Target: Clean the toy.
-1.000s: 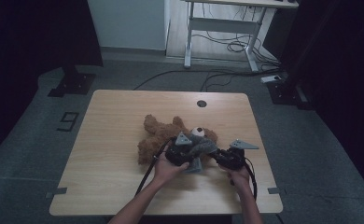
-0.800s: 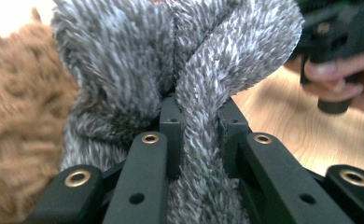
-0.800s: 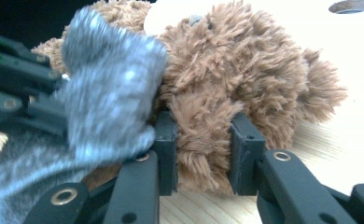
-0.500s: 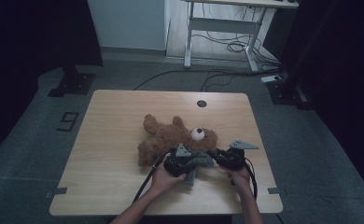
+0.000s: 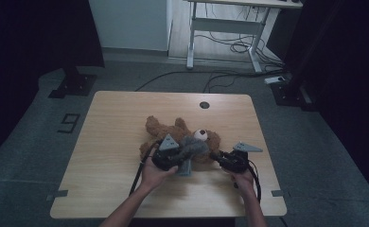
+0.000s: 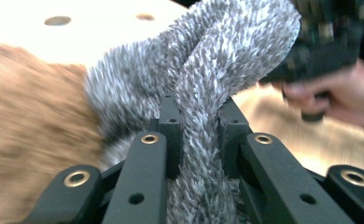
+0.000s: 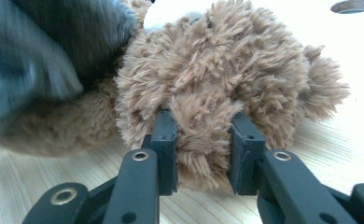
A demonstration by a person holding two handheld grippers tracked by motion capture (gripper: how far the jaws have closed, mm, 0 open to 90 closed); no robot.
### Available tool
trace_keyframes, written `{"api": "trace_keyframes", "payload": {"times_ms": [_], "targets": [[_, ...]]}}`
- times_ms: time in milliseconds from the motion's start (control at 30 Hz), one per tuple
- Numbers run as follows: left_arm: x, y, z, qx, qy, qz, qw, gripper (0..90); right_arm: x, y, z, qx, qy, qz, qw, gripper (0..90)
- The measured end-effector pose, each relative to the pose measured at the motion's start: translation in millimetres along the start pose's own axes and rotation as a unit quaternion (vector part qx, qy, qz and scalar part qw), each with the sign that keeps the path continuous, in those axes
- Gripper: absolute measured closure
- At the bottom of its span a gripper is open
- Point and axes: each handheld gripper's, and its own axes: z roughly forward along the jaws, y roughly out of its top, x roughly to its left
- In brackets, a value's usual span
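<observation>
High view: we see the teddy bear (image 5: 173, 137) lying mid-table (image 5: 116, 127). Left gripper (image 6: 196, 116) is clamped on the grey fuzzy cloth (image 6: 217, 60) at the bear's near side. Right gripper (image 7: 203, 140) pinches the bear's ear (image 7: 203, 130), just beside the cloth.

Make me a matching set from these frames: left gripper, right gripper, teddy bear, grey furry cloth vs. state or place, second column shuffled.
Column 1:
1. left gripper
2. right gripper
3. teddy bear
4. grey furry cloth

Column 2:
A. lying on the wooden table, brown
B. fingers pinching brown plush
C. draped over the bear, held at one end
D. fingers pinching grey fur

Pairs: 1-D, 2-B, 3-A, 4-C
</observation>
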Motion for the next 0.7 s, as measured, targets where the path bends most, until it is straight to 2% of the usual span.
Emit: {"api": "trace_keyframes", "payload": {"times_ms": [67, 167, 267, 333, 467, 700], "targets": [[9.0, 10.2, -2.9, -0.008, 0.006, -0.008, 0.9999, 75.5, -0.7, -0.3, 0.3, 0.000, 0.001, 0.005, 1.0000, 68.3], [18.3, 20.1, 2.7, 0.003, 0.023, -0.005, 0.9997, 75.3, -1.7, -0.7, 0.2, 0.001, 0.003, 0.008, 1.0000, 68.2], [24.1, 19.1, 12.7, 0.028, 0.046, 0.005, 0.9985, 75.4, -1.8, -1.1, -0.3, 0.005, 0.004, 0.006, 1.0000, 68.1], [28.2, 14.5, 15.2, 0.031, 0.059, 0.004, 0.9978, 75.5, -1.6, -1.3, -0.4, 0.006, 0.002, 0.004, 1.0000, 68.1], [39.9, 5.3, 4.0, 0.019, 0.081, -0.011, 0.9965, 75.9, -1.0, -1.9, -0.5, 0.004, 0.000, 0.003, 1.0000, 68.1], [64.9, -9.9, -19.9, 0.020, 0.114, -0.029, 0.9929, 76.3, -0.7, -2.4, -1.2, 0.007, 0.002, 0.002, 1.0000, 68.1]]}}
